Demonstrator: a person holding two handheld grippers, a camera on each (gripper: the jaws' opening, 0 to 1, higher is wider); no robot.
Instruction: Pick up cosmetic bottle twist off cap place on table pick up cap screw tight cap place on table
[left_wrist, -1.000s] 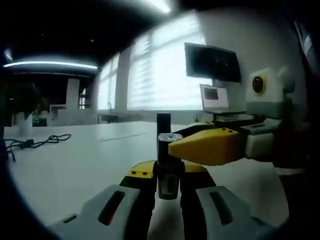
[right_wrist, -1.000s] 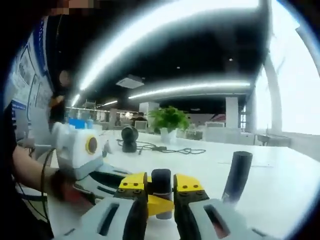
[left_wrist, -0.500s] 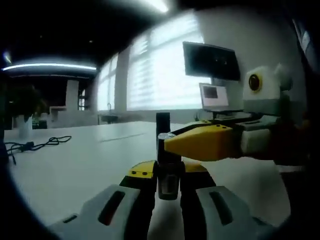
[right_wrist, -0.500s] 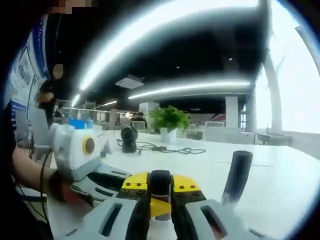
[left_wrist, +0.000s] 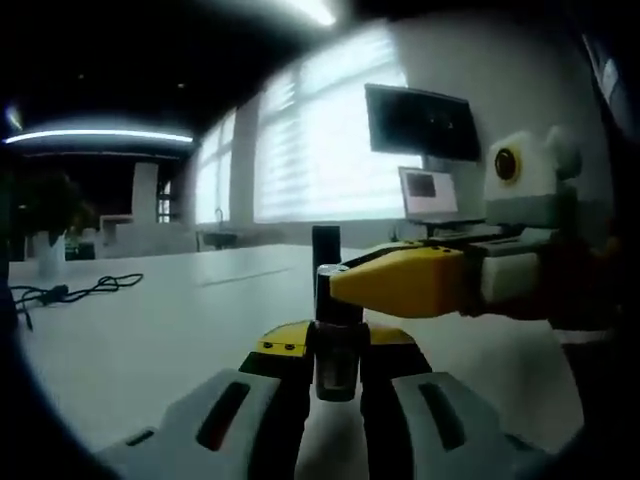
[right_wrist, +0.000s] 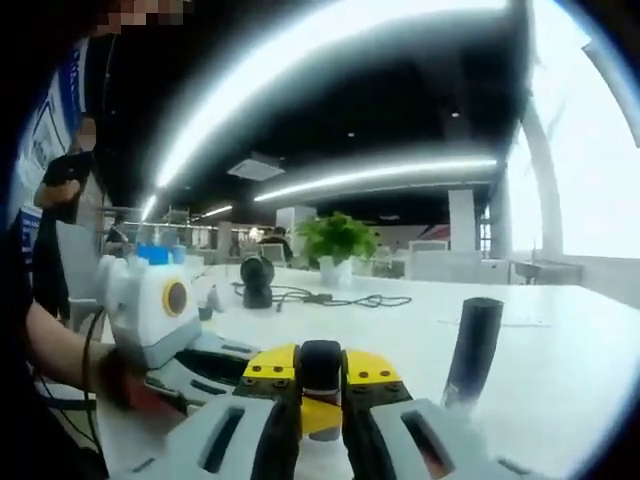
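Far ahead of the right tool, a potted plant (right_wrist: 338, 243) stands on the white table (right_wrist: 560, 330), with a black cable (right_wrist: 330, 297) trailing nearer and a round black device (right_wrist: 257, 277) off to its left. Beyond the left tool, a wall monitor (left_wrist: 420, 122) hangs above a laptop (left_wrist: 430, 196), beside bright blinded windows (left_wrist: 320, 140).

The slim dark cylindrical cosmetic bottle (left_wrist: 336, 345) stands upright, clamped between yellow-tipped jaws, its neck pinched by a second pair. Behind it on the white table, the tall black tubular cap (right_wrist: 472, 350) stands leaning slightly.
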